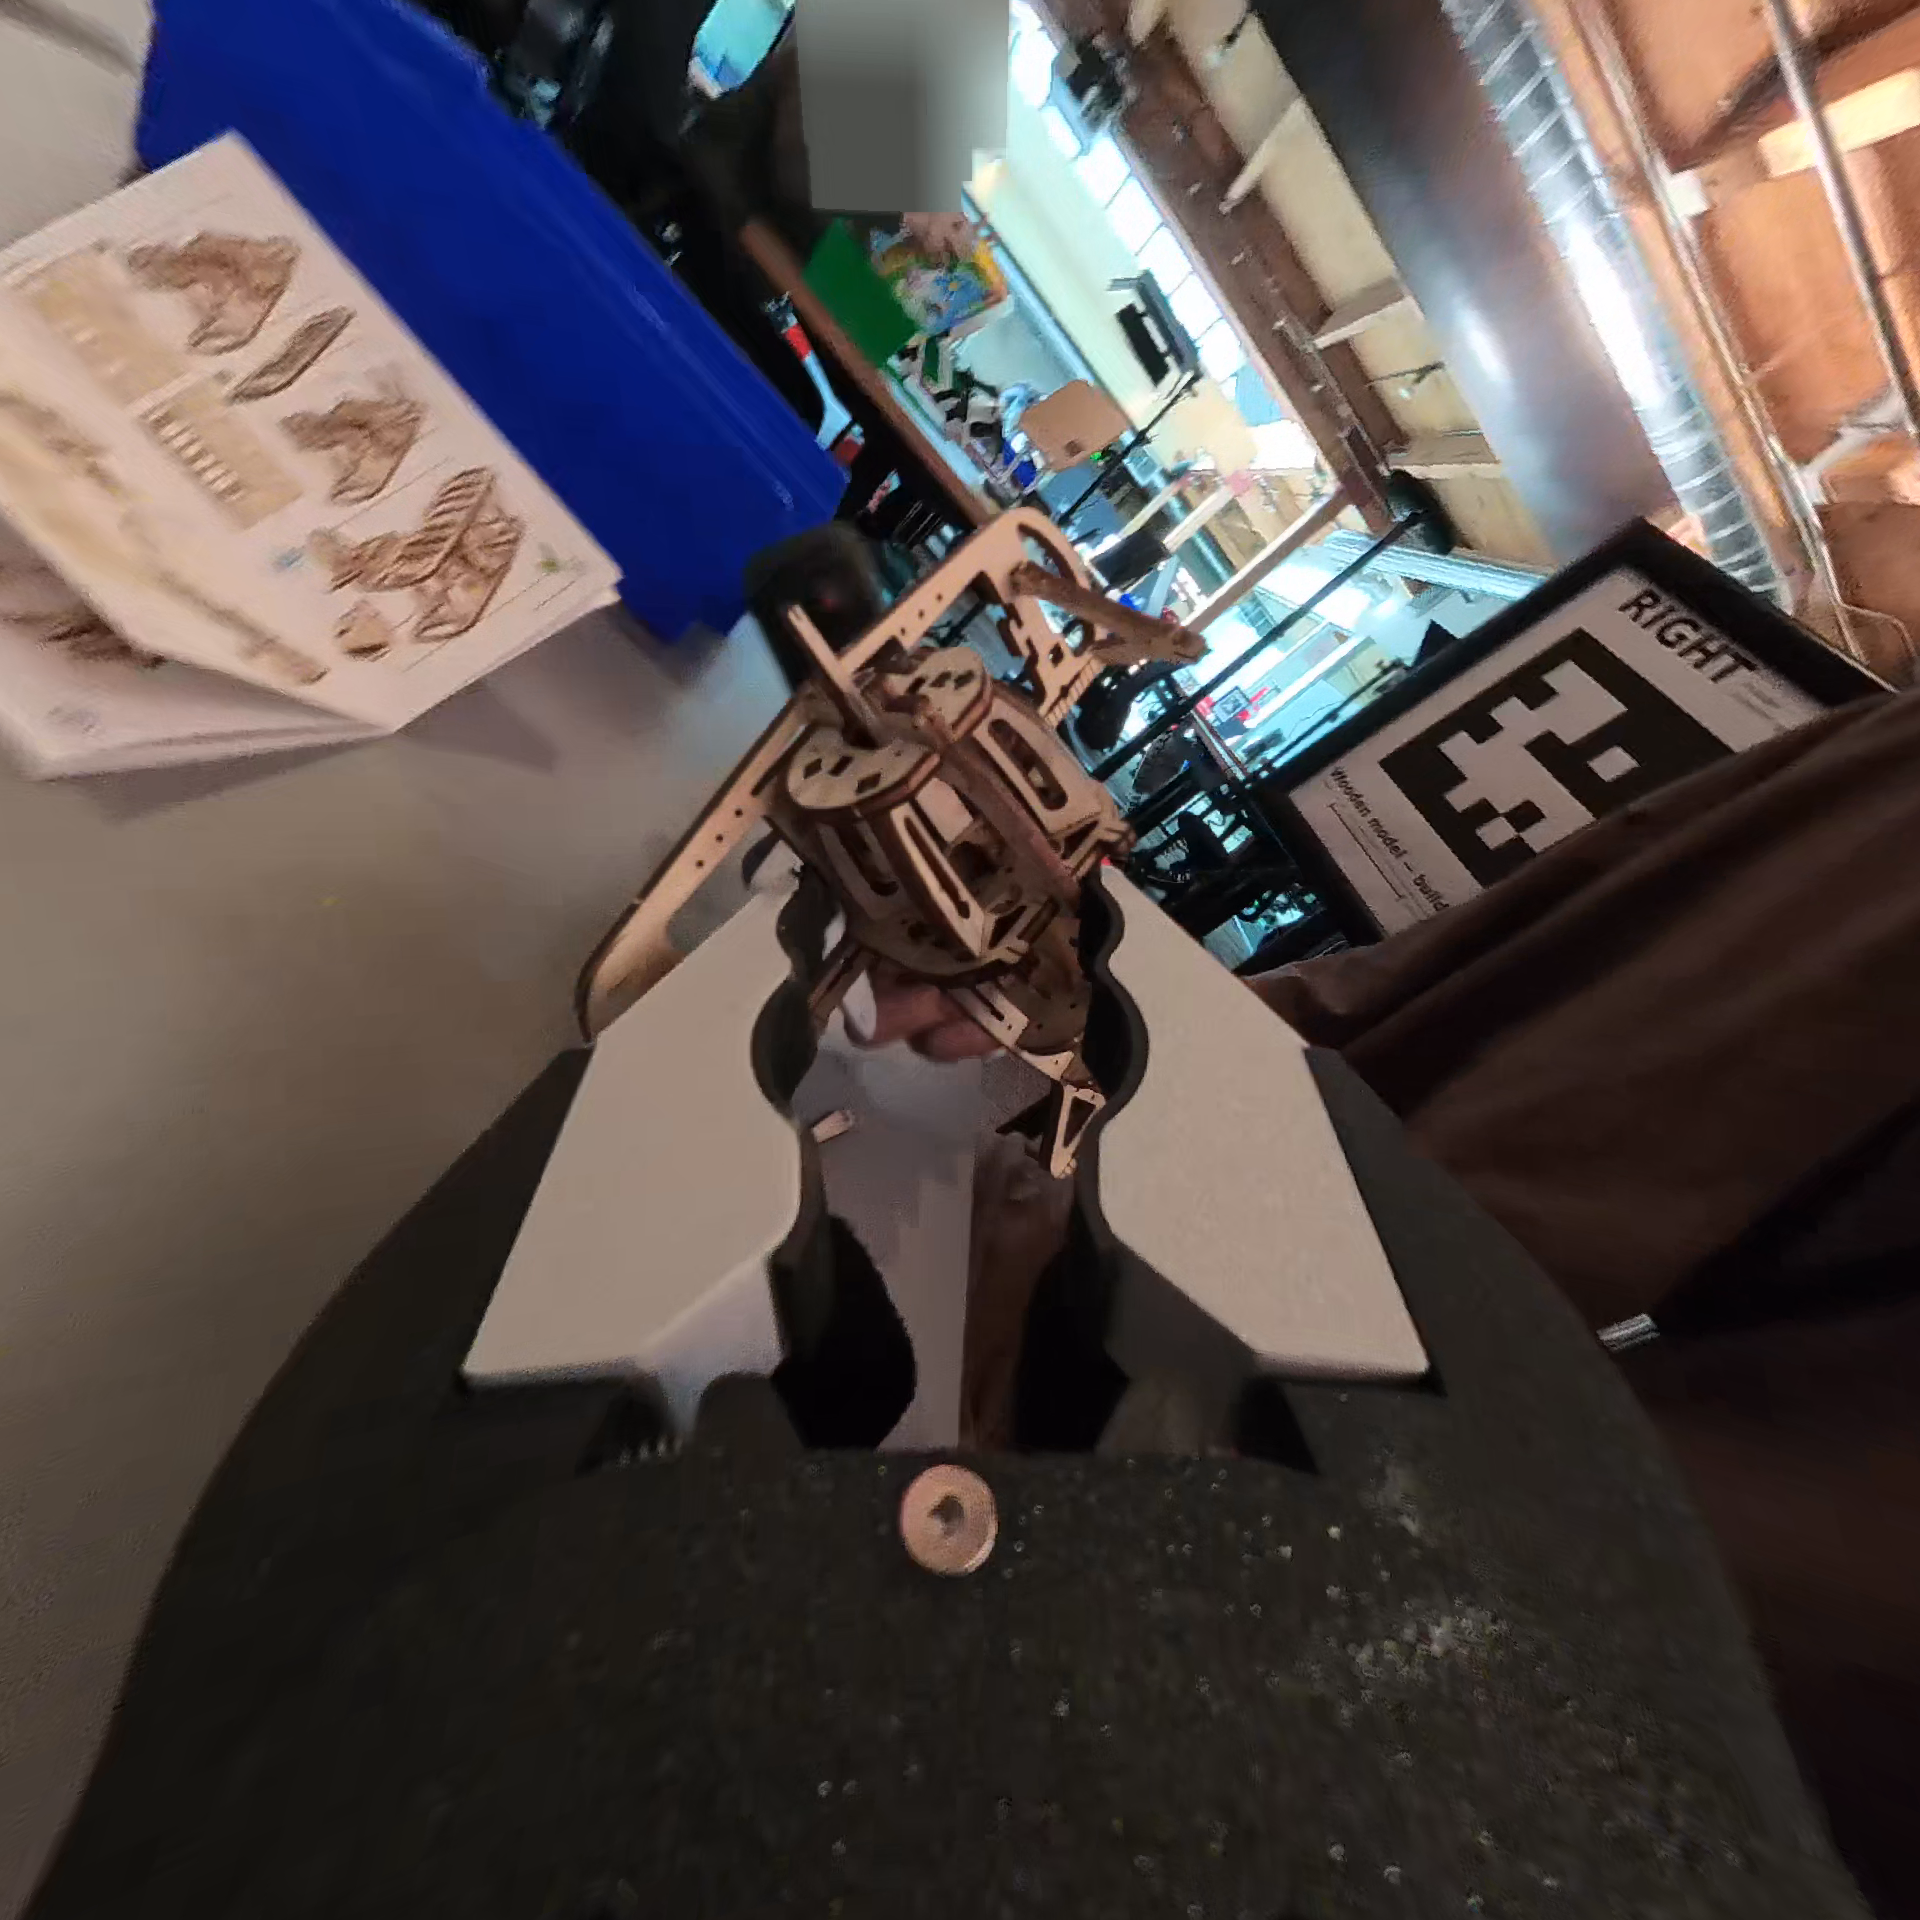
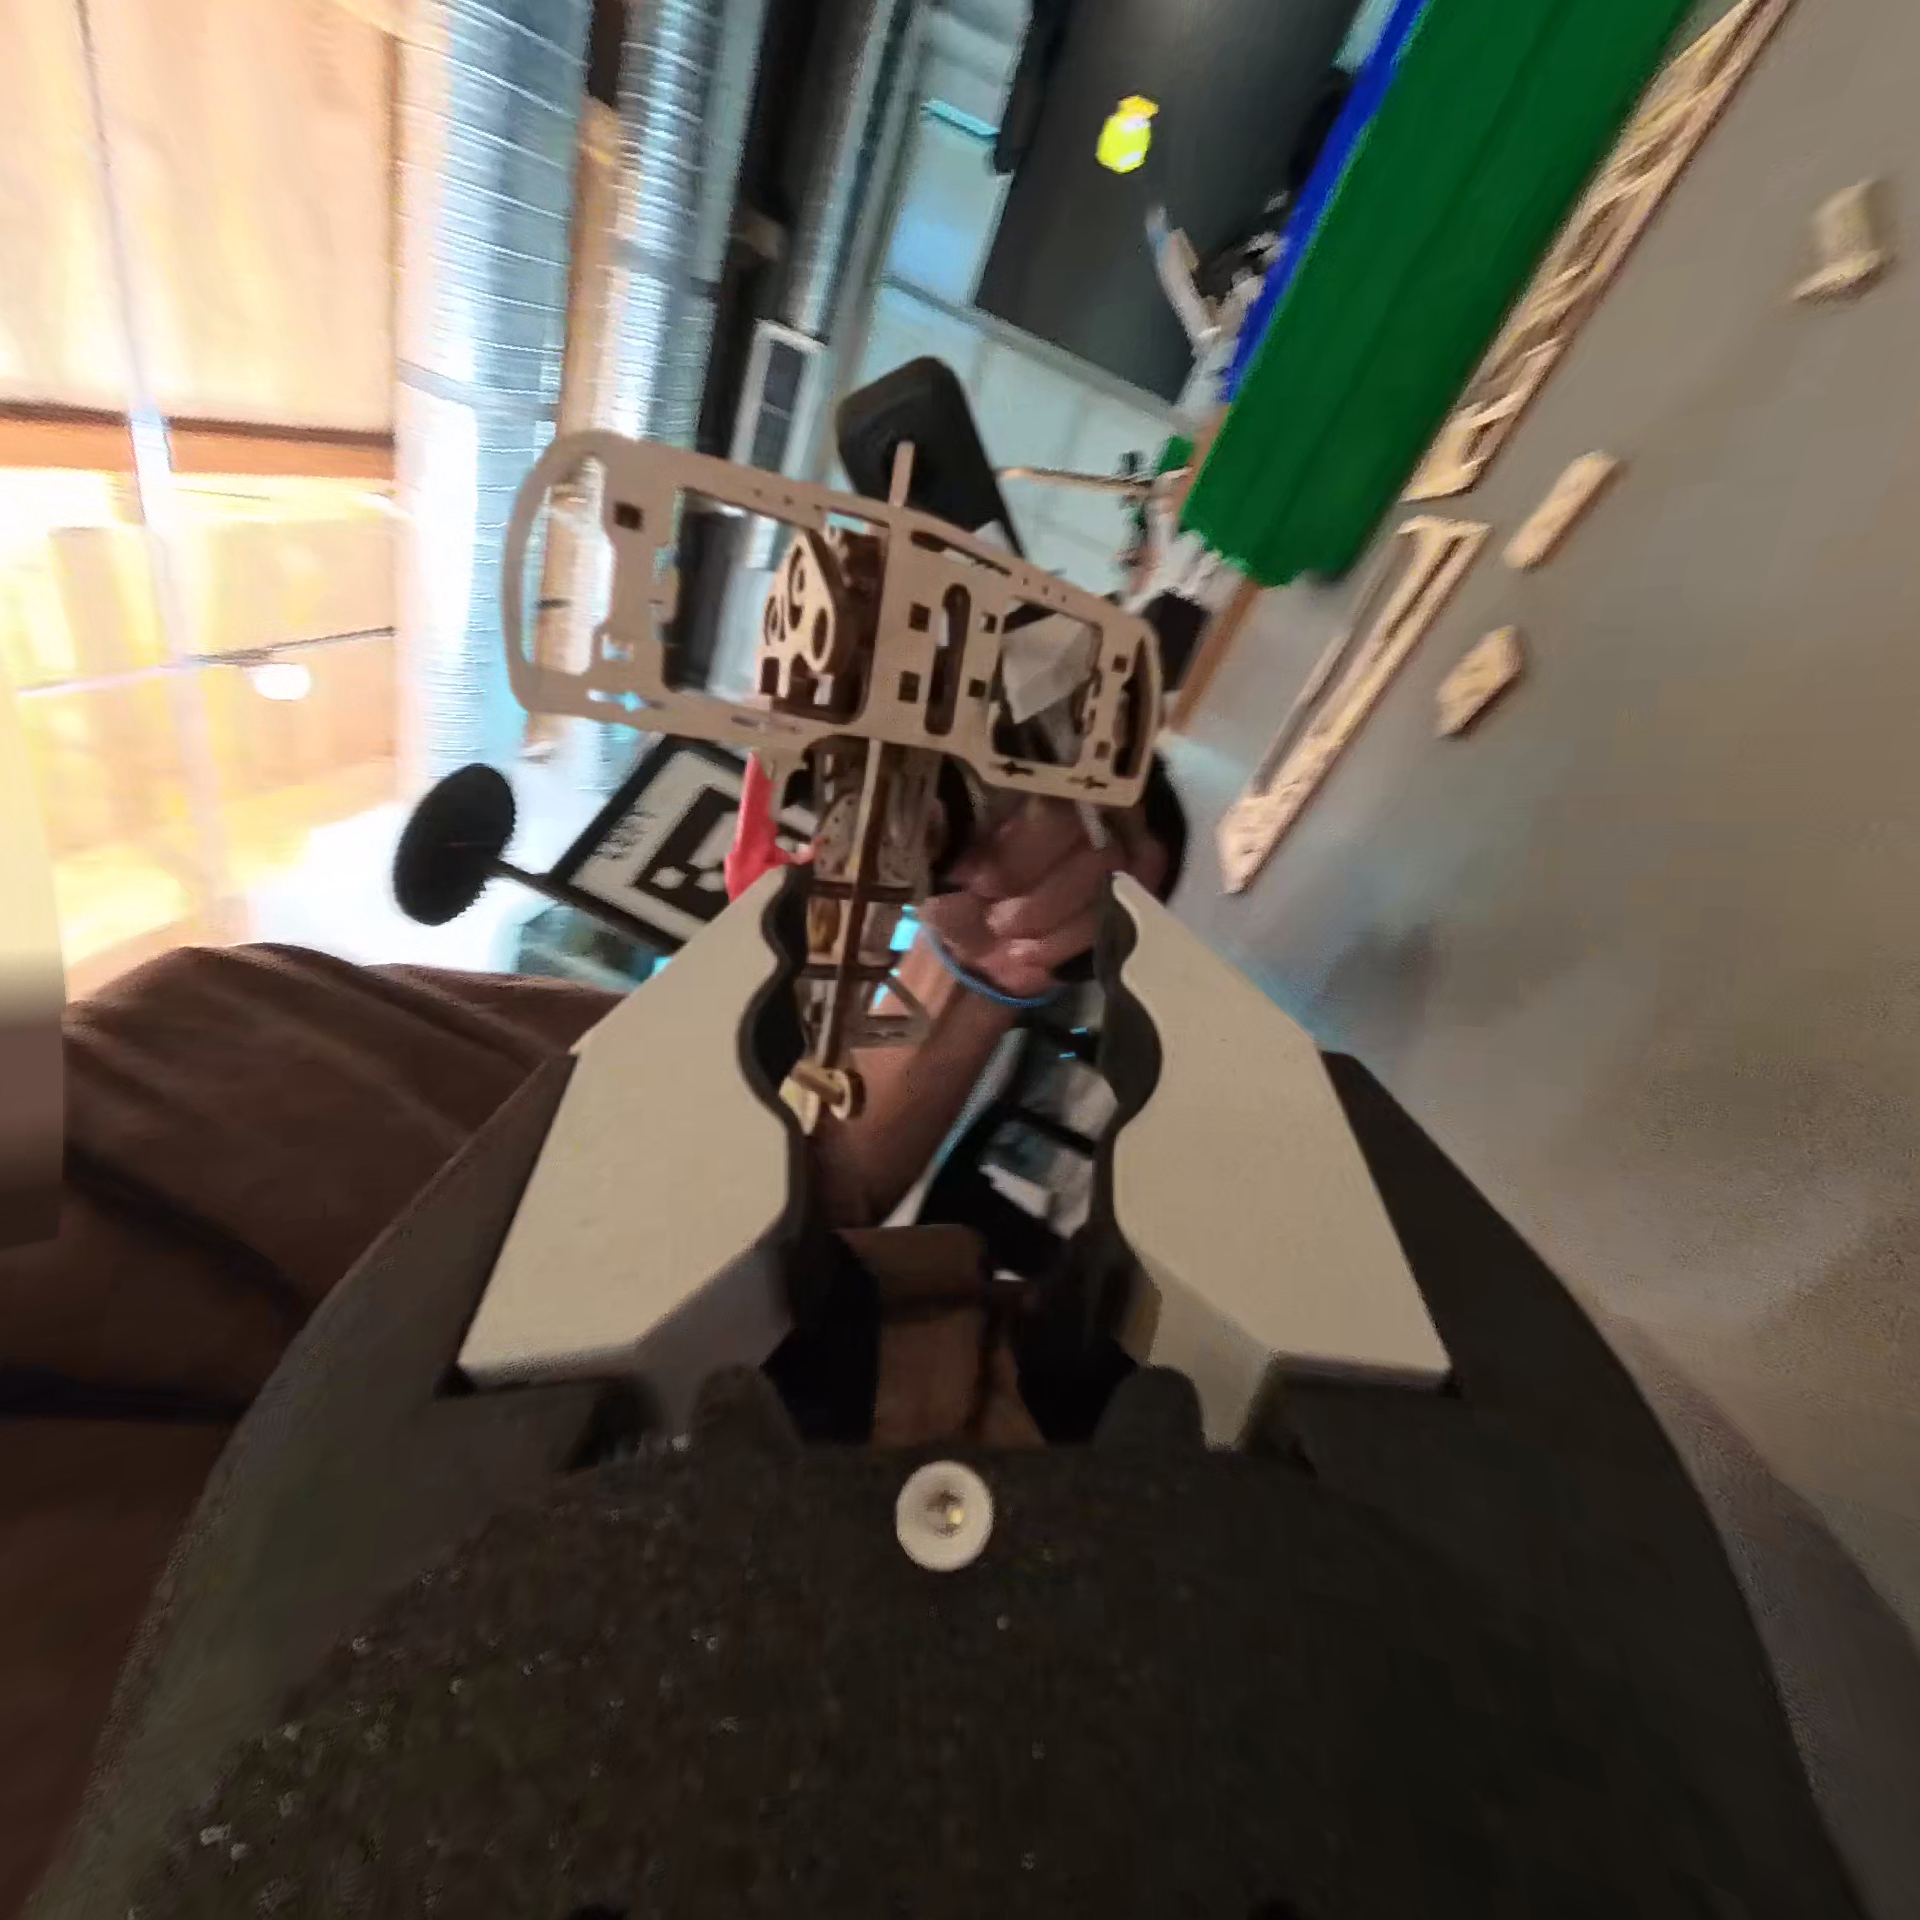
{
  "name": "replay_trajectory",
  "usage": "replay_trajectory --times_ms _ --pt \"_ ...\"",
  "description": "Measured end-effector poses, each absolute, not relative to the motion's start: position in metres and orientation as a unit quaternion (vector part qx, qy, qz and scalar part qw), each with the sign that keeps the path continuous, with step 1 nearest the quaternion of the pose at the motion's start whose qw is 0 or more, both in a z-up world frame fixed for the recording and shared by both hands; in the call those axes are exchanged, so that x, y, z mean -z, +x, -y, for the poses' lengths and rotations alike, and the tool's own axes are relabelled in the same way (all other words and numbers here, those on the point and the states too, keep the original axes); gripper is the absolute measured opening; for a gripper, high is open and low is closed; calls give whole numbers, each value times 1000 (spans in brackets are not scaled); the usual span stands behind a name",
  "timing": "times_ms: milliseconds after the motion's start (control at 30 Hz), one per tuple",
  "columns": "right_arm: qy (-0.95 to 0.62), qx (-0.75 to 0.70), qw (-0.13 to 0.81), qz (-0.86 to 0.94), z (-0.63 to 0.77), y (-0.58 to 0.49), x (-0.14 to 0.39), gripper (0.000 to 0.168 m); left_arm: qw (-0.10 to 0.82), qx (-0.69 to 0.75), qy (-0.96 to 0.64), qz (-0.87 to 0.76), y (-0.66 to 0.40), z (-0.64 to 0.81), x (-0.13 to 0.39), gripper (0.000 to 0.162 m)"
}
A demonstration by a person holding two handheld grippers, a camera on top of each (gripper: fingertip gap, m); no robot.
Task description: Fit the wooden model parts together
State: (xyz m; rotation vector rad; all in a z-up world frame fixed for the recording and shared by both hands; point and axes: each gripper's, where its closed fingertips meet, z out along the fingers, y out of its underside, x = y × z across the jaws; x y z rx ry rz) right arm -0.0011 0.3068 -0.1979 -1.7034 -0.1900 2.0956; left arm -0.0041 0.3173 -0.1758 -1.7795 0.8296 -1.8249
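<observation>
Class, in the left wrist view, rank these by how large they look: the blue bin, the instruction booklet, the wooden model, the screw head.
1. blue bin
2. booklet, close to the bin in apparent size
3. wooden model
4. screw head, though nearest the camera

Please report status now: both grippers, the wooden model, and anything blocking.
Left gripper shut on wooden model, held off the table. Right gripper also shut on the model. Nothing blocking; instruction booklet off to the side.

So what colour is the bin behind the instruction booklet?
Bright blue: the bin shows best in the left wrist view, behind the booklet.
</observation>
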Motion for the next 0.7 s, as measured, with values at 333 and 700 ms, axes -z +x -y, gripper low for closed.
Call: replay_trajectory --times_ms 333,700 --pt "-525 -832 150 101 -274 -19 164 69 269 682 -567 -376 -2 -289 149 46" --pt "-528 -816 186 146 -253 -23 148 41 288 664 -553 -413 4 -267 151 47"
